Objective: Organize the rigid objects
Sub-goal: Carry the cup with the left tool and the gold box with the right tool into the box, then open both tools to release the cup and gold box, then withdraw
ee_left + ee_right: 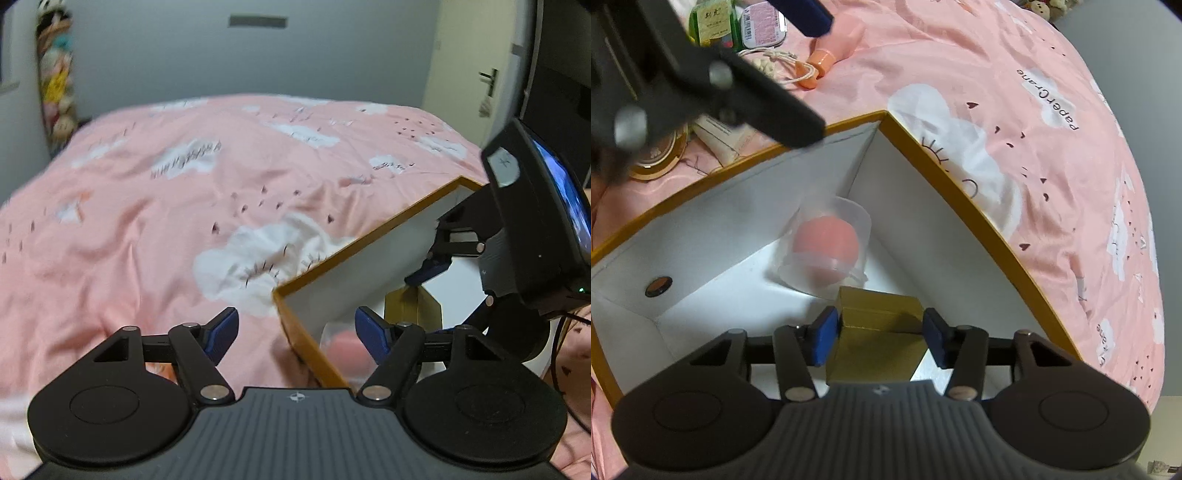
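Note:
A white box with an orange rim (945, 173) lies on the pink bed; its near corner also shows in the left wrist view (314, 280). Inside it a clear plastic case holding a pink sponge (827, 243) stands in the far corner. My right gripper (879, 336) reaches into the box, its blue pads (823, 339) on either side of a small gold box (879, 328), which also shows in the left wrist view (413, 310). My left gripper (295, 328) is open and empty, hovering over the box's near corner.
Loose items lie on the bed beyond the box: a green bottle (709, 26), a flat tin (761, 26), a pink bottle with orange cap (834, 48), a white tube (720, 140), a round gold compact (661, 155). The pink duvet (184, 184) spreads to the left.

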`<action>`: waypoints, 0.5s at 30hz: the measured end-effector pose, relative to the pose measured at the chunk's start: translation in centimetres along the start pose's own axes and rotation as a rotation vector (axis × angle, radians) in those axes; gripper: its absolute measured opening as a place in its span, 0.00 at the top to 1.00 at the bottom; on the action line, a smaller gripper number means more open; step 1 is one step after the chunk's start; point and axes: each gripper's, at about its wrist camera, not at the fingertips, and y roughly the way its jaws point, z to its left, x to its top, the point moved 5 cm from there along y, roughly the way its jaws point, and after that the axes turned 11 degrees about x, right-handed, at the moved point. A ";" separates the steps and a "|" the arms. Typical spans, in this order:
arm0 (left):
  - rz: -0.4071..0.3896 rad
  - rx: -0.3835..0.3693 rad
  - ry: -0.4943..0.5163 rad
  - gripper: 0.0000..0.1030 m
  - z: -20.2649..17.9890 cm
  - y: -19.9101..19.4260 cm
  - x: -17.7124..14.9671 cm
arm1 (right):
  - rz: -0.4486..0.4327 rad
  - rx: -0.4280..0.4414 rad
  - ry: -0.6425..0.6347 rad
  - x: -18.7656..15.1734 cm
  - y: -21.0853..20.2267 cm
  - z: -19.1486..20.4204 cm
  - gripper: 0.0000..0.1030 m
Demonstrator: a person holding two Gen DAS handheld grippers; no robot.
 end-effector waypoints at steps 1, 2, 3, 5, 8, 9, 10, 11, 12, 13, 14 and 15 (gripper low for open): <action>0.021 -0.011 -0.021 0.23 0.3 0.1 -0.3 | 0.005 0.006 0.000 0.0 0.1 0.0 0.41; 0.039 -0.021 -0.040 0.24 0.5 0.3 -0.7 | 0.010 0.009 0.002 0.1 0.3 -0.1 0.37; 0.052 -0.028 -0.054 0.24 0.6 0.5 -1.0 | 0.014 0.007 0.006 0.0 0.3 0.0 0.35; 0.074 -0.033 -0.075 0.28 0.7 0.9 -1.6 | 0.022 0.002 0.025 -0.2 0.4 -0.1 0.31; 0.097 -0.047 -0.097 0.30 0.9 1.0 -2.4 | 0.038 0.015 0.099 -0.9 0.7 -0.7 0.24; 0.104 -0.055 -0.104 0.31 0.9 1.0 -2.6 | 0.043 0.019 0.122 -1.1 0.9 -0.9 0.24; 0.109 -0.063 -0.110 0.32 0.9 1.1 -2.7 | 0.047 0.022 0.150 -1.3 1.2 -1.2 0.24; 0.112 -0.069 -0.116 0.33 0.8 1.2 -2.8 | 0.051 0.031 0.185 -1.5 1.5 -1.5 0.25; 0.112 -0.070 -0.120 0.33 0.9 1.2 -2.9 | 0.054 0.046 0.213 -1.7 1.8 -1.7 0.26; 0.111 -0.069 -0.121 0.34 0.9 1.1 -2.9 | 0.057 0.067 0.244 -1.8 2.2 -1.9 0.29; 0.111 -0.069 -0.121 0.34 0.9 1.1 -2.8 | 0.059 0.085 0.268 -1.9 2.5 -2.0 0.29; 0.110 -0.068 -0.121 0.35 0.9 1.1 -3.0 | 0.061 0.097 0.282 -1.9 2.8 -2.0 0.29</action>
